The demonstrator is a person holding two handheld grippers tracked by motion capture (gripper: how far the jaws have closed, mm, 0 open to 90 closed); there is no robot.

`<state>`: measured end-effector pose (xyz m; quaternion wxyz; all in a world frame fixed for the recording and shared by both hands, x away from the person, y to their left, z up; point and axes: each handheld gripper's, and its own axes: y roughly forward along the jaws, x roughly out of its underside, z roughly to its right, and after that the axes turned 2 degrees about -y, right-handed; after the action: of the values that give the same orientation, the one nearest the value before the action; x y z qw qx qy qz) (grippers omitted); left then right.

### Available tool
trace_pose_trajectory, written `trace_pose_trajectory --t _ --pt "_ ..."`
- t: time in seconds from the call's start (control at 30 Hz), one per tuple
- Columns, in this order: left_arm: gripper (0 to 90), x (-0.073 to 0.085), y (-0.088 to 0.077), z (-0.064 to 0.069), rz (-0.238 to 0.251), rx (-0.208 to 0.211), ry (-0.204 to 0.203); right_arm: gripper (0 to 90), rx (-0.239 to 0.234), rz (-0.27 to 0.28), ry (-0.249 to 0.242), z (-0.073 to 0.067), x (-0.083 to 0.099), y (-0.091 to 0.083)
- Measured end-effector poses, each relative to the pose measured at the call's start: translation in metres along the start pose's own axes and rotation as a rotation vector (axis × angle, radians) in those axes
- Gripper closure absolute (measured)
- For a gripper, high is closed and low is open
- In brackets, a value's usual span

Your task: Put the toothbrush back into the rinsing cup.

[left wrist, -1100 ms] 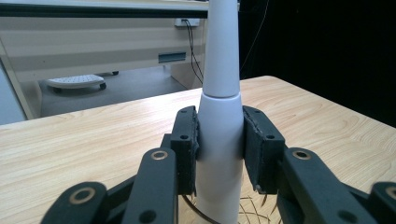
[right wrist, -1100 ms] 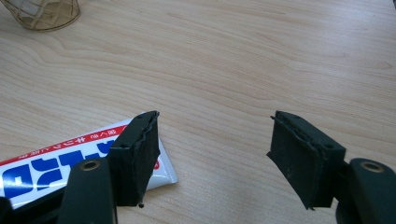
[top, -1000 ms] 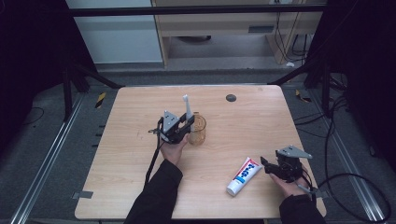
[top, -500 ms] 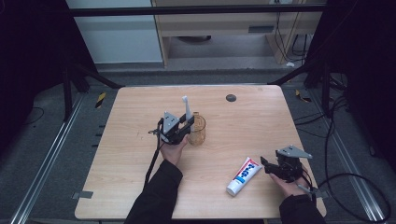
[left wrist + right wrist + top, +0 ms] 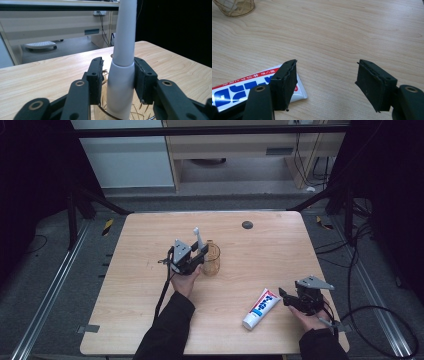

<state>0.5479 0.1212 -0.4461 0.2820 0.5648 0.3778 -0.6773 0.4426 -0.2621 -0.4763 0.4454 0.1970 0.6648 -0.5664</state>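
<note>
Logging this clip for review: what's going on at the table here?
A person works with a tool in each hand. The left tool has stood a white toothbrush upright in a gold wire cup; its jaws have just been opening, with a gap showing on one side of the handle. The right tool rests open beside a toothpaste tube lying flat on the table.

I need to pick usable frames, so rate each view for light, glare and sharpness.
High view: table evenly lit, surroundings near black, slightly soft. Left gripper view: toothbrush handle sharp and bright between the left gripper pads, the room behind dark at right. Right gripper view: wood grain crisp, toothpaste tube readable, no glare, wire cup cut off at the corner.
</note>
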Motion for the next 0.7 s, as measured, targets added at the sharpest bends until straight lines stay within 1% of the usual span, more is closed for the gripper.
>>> trace_pose_trajectory --t 0.27,0.5,0.6,0.7 --pt "51.5 -0.001 -0.002 0.001 -0.016 0.0 -0.005 32.3 0.0 0.0 0.001 0.0 0.0 0.0" --pt "45.1 -0.002 -0.009 0.003 -0.028 -0.018 0.023 32.2 0.001 0.001 0.003 0.0 0.0 0.0" --pt "42.3 -0.002 -0.014 0.003 -0.029 -0.017 0.022 32.1 -0.001 0.0 0.01 -0.001 -0.001 -0.001" --pt "40.8 -0.001 -0.019 0.002 -0.032 -0.026 0.029 32.1 0.004 0.003 0.003 -0.001 -0.001 -0.001"
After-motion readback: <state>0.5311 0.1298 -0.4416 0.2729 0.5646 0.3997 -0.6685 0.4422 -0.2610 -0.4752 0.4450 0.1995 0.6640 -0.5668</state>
